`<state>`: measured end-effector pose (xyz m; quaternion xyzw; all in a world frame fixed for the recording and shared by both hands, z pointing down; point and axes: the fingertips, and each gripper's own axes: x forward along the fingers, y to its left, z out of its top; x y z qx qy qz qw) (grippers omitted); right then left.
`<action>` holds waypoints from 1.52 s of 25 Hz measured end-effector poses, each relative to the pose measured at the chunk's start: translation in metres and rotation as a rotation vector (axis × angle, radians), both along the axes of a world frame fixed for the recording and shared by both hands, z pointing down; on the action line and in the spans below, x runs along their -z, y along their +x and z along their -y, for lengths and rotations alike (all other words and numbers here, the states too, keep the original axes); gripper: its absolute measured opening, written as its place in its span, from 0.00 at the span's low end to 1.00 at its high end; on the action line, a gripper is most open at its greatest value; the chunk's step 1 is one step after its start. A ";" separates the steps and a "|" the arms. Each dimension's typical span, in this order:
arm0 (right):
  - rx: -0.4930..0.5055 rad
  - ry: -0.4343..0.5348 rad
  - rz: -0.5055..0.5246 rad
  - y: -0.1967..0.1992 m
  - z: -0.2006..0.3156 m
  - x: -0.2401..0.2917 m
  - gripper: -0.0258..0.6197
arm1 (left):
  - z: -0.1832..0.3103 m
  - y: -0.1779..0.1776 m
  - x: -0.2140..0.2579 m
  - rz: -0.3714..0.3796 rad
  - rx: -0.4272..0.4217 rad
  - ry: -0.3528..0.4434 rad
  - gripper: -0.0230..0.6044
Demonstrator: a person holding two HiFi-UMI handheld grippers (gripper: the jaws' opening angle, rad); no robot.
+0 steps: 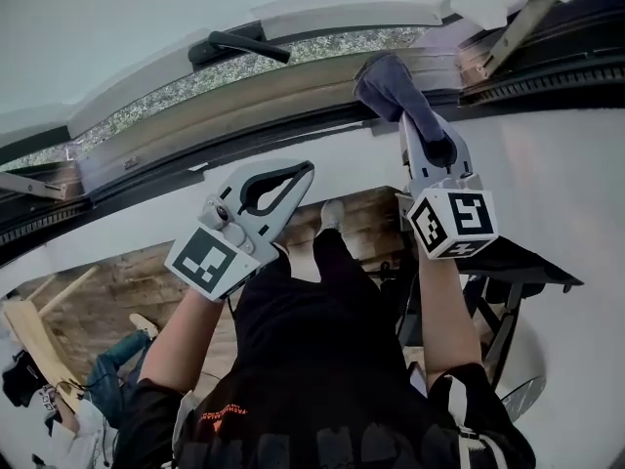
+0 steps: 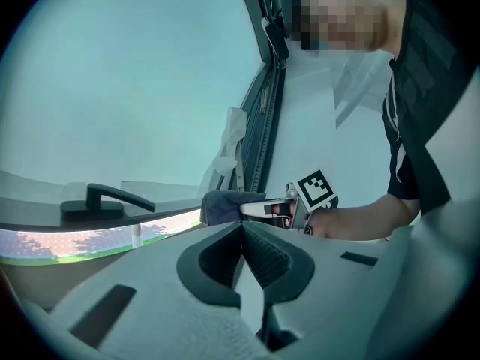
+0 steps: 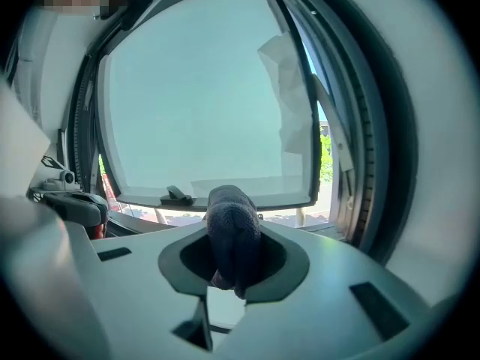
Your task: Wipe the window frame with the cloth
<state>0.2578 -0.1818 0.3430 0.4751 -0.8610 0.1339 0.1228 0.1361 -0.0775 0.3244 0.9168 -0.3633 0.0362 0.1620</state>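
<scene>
Two grippers are up at the window, one working and one idle.

- **Nearest:** the left gripper [image 1: 299, 172] has its jaws pressed together on nothing. It is held in front of the white wall under the window, apart from the frame.
- **Just beyond:** the right gripper [image 1: 437, 149] is clamped on a dark cloth [image 1: 389, 84]. The bunched end pokes out past the jaws and looks pushed against the lower rail of the window frame [image 1: 244, 101], toward its right end.
- **Farther:** a black handle [image 1: 237, 44] sits on the sash, left of the cloth and well apart from it. Pale glass lies behind.

**Progress:** wiping appears under way at the right end. Wiped and unwiped rail look alike, so I cannot tell how much is done. My guess is that the long run leftward and the uprights are left.
</scene>
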 end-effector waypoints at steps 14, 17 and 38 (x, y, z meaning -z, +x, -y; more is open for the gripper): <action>0.300 0.001 0.014 -0.179 -0.067 0.011 0.14 | -0.065 -0.129 0.007 -0.008 0.221 0.016 0.07; 0.365 -0.004 0.016 -0.218 -0.084 0.009 0.14 | -0.083 -0.159 0.007 -0.008 0.273 0.015 0.07; 0.749 -0.045 0.021 -0.460 -0.196 -0.014 0.14 | -0.177 -0.341 -0.010 0.008 0.582 0.034 0.07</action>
